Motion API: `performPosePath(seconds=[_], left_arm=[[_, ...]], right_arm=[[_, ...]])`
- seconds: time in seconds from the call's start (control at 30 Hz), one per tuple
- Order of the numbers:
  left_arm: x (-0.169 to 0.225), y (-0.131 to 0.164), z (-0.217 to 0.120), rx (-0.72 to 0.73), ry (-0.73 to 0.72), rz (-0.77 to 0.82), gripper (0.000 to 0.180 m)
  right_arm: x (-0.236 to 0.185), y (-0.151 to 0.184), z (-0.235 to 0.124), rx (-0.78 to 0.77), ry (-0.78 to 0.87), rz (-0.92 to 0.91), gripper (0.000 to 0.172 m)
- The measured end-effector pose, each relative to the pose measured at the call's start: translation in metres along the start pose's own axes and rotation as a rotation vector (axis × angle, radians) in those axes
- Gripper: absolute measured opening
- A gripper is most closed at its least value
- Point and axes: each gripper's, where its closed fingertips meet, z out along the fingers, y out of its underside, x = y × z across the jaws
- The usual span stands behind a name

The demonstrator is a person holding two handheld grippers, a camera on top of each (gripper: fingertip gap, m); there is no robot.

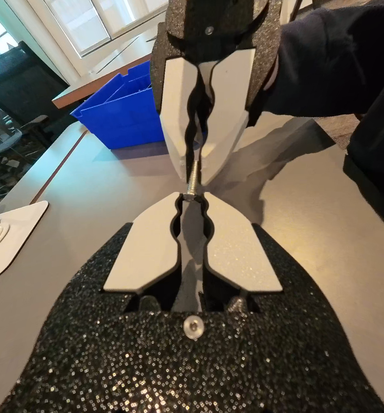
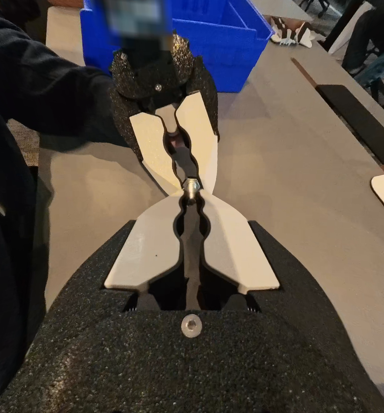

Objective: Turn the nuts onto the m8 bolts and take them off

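Left gripper [image 1: 189,197] pinches the bolt [image 1: 192,178] by its head, keeping it steady; right gripper [image 2: 191,200] is narrow around the threaded shank, no nut visible.

Blk speckled tools [image 1: 191,196], white fingers [image 1: 150,241]

No writing, label, brand, number or sign can be read in either view. The blue bin [image 2: 220,51] bears faint raised marks on its inner wall — too blurred to make out.
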Motion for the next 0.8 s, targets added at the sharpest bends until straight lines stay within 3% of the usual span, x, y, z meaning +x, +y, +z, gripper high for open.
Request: performPosePath(seconds=[0.13,0.2,0.3,0.4,0.47,0.6,0.7,0.8], left_arm=[[-0.001,-0.005,0.002,0.045,-0.011,-0.017,0.018],[-0.008,-0.002,0.002,0.037,-0.051,-0.044,0.038],[-0.019,0.006,0.003,0.0,-0.086,-0.122,0.061],[-0.027,0.013,0.003,-0.019,-0.115,-0.168,0.066],[-0.03,0.016,0.002,-0.031,-0.139,-0.172,0.066],[-0.033,0.02,0.002,-0.048,-0.154,-0.176,0.064],[-0.031,0.022,0.004,-0.057,-0.149,-0.176,0.065],[-0.032,0.022,0.004,-0.068,-0.161,-0.169,0.064]], right_arm=[[0.004,-0.001,-0.007,-0.013,0.012,-0.001,0.008],[0.03,0.0,-0.029,-0.065,0.142,-0.048,0.008],[0.108,0.015,-0.101,-0.207,0.473,-0.037,0.007],[0.179,0.078,-0.18,-0.528,0.639,0.173,0.007],[0.207,0.124,-0.21,-0.672,0.606,0.336,0.007],[0.223,0.189,-0.226,-0.877,0.414,0.532,0.008],[0.225,0.211,-0.227,-0.957,0.344,0.575,0.008],[0.219,0.205,-0.23,-0.955,0.378,0.597,0.018]])
